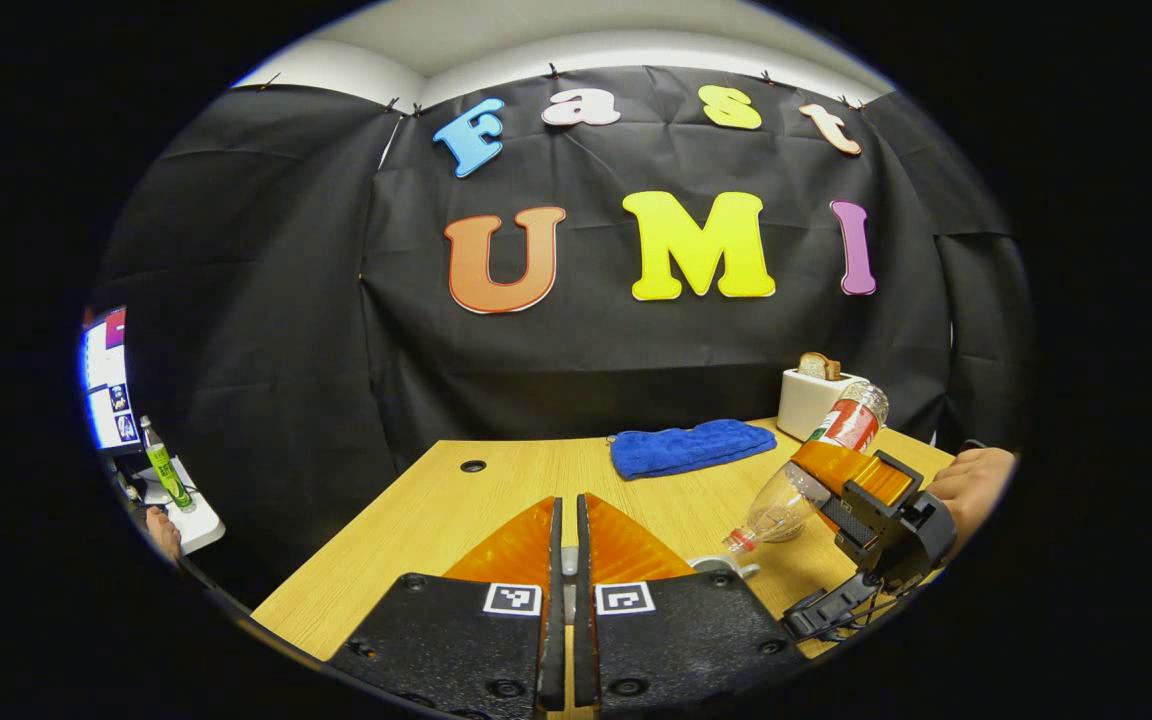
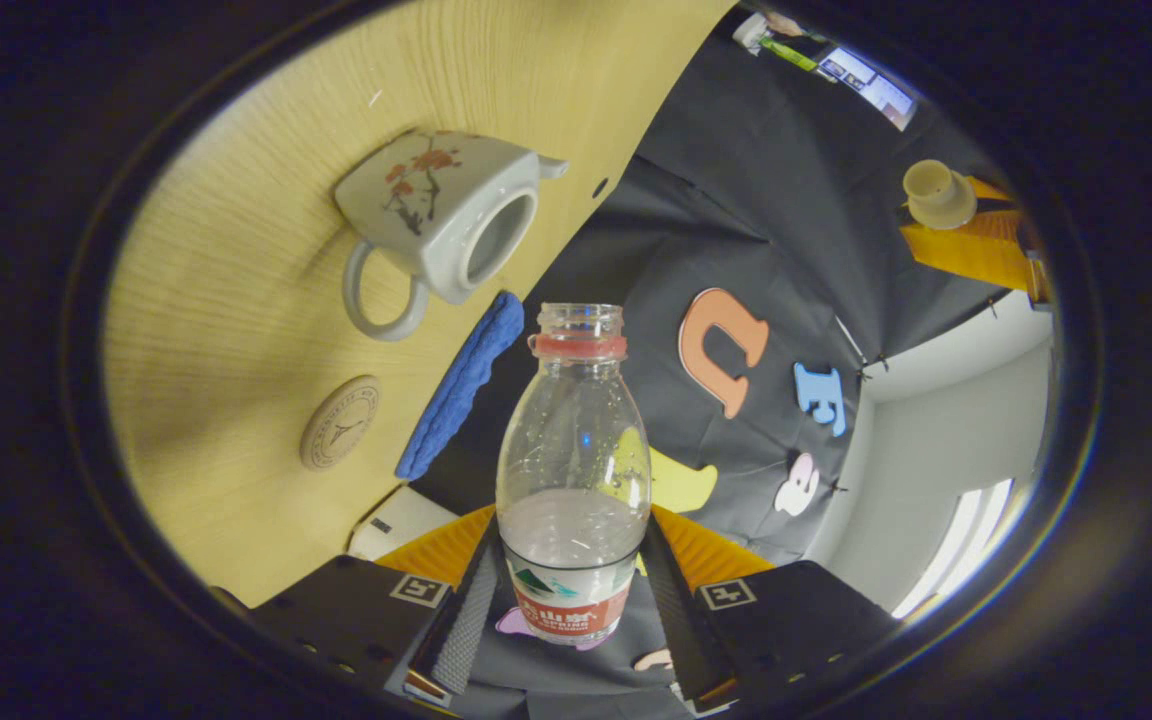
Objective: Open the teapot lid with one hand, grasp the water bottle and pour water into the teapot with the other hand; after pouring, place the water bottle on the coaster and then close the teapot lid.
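Teapot [image 2: 446, 215] sits open on our table [image 2: 236, 300], coaster [image 2: 339, 422] and blue cloth [image 2: 461, 385] just beside it. Our right gripper [image 2: 571, 590] clamps the tilted water bottle [image 2: 574, 470], neck toward the pot. Our left gripper [image 1: 568, 540] pinches the lid [image 2: 939, 193], raised clear. A toaster [image 1: 816, 400] stands behind.

I see open table [image 1: 456, 505] on the left side; the blue cloth [image 1: 691, 447] and the toaster [image 1: 808, 400] block the far edge.
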A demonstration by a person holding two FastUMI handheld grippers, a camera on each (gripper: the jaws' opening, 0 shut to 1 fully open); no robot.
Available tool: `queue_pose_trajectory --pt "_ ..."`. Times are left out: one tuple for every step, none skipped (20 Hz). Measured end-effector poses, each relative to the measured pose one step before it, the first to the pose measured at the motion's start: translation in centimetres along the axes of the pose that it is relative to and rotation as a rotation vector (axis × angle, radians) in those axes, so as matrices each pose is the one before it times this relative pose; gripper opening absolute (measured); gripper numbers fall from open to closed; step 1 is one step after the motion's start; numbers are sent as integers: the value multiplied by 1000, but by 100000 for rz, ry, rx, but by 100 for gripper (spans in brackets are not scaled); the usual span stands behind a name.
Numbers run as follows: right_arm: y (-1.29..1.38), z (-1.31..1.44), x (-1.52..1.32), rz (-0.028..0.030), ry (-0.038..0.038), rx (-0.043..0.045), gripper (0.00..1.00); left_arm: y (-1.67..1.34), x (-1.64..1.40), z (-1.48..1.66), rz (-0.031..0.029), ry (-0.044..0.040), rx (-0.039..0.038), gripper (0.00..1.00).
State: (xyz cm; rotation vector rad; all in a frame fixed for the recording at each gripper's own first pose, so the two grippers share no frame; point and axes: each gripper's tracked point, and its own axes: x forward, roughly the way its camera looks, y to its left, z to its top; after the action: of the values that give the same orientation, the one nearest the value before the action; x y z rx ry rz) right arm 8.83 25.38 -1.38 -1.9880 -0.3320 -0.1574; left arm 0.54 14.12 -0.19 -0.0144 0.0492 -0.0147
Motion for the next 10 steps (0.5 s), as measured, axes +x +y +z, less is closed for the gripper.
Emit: queue_pose_trajectory --pt "-241 108 26 -1315 -408 -874 75 -57 6 -11 -170 -106 251 6" --pt "-231 80 57 -1360 -503 -1150 77 -47 0 -70 -207 -84 17 6" --pt "-367 91 -41 -1210 -241 -1527 75 9 -17 177 -224 -281 -4 6" --pt "-185 107 -24 -459 -209 -1075 77 20 41 9 23 110 106 6" --pt "-116 31 7 -459 75 -533 77 4 -68 -24 302 71 151 6" --pt "-97 -57 -40 -211 115 -452 75 90 11 -90 147 25 8 6" --pt "-95 73 3 -124 23 -543 75 44 22 -37 -69 151 -70 6" --pt "-120 -21 0 -92 91 -667 75 73 37 -5 260 57 -45 6" --pt "-141 17 -13 -295 197 -559 75 111 45 -51 199 83 -11 6" --pt "-30 58 -34 -9 -72 -267 75 36 -92 -2 -47 88 -79 6"
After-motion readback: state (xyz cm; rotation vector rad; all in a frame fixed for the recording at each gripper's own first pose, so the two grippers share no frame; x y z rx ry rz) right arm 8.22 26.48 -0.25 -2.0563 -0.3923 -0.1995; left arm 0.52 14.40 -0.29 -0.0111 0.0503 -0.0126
